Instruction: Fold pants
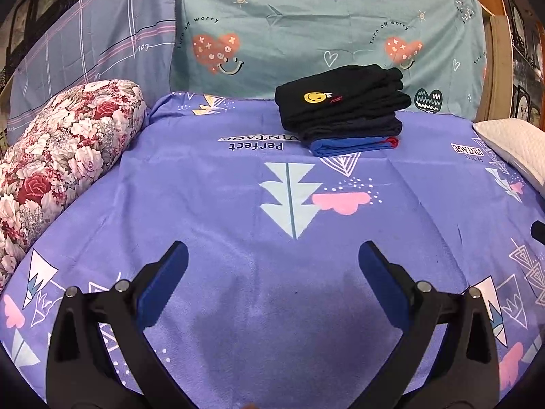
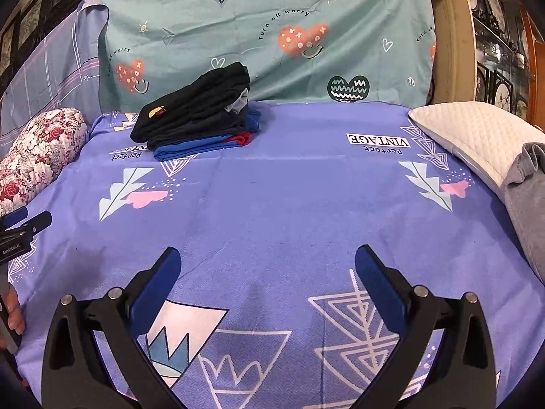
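- Both tools empty and wide apart at the fingers: left gripper (image 1: pixel 272 266) hovering low over the purple bed sheet (image 1: pixel 238 225), right gripper (image 2: pixel 267 269) the same, nothing between the blue pads (image 2: pixel 160 283).
- Folded stack (image 1: pixel 340 109) at the far side of the bed, against the green heart-print sheet (image 1: pixel 306 34); dark pieces on top, one with a yellow smiley patch, a blue piece with a red trim at the bottom.
- Next pants (image 2: pixel 524 197) most likely the grey cloth lying at the right edge, partly over the white pillow (image 2: pixel 470 136); seen only in the right wrist view, shape not clear.
- Best start, by judgement: reach right gripper to the grey cloth, pinch one layer edge near the waistband, not a bunched lump.
- Drag onto the bare middle of the sheet, well clear of the stack and the floral bolster (image 1: pixel 58 156).
- Spread flat with both grippers on opposite corners before any fold.
- Risk: catching the bed sheet with the cloth, so lift slightly before pulling.
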Demonstrator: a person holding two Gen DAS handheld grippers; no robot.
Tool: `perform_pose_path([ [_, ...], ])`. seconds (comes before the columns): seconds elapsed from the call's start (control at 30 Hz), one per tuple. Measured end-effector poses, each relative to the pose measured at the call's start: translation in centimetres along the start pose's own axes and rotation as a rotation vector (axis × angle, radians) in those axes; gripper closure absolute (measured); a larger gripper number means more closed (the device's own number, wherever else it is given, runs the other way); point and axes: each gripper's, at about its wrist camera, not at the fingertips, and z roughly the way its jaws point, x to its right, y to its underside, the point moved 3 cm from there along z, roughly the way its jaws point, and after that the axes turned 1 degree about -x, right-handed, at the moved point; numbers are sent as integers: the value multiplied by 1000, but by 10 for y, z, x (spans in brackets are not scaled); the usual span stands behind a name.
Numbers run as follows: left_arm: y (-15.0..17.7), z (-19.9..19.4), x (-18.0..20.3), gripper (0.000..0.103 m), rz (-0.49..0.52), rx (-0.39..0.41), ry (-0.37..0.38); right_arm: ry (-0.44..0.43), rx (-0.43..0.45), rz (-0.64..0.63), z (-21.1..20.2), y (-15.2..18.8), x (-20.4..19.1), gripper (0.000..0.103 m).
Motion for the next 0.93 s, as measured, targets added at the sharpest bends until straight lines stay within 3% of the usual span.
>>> perform_pose_path([
  [0.3,0,-3,0,2,-2,14,5,3,0,-4,1,0,0,1],
  [0.53,-7,-27,2,2,36,150,-14,6,5,1,1,0,1,1],
  [0.7,-6,-17,2,2,29,91,-9,3,4,0,0,0,2,1],
  [0.93,-4,-14,-14,2,-58,55,10,2,3,3,0,0,3,1],
])
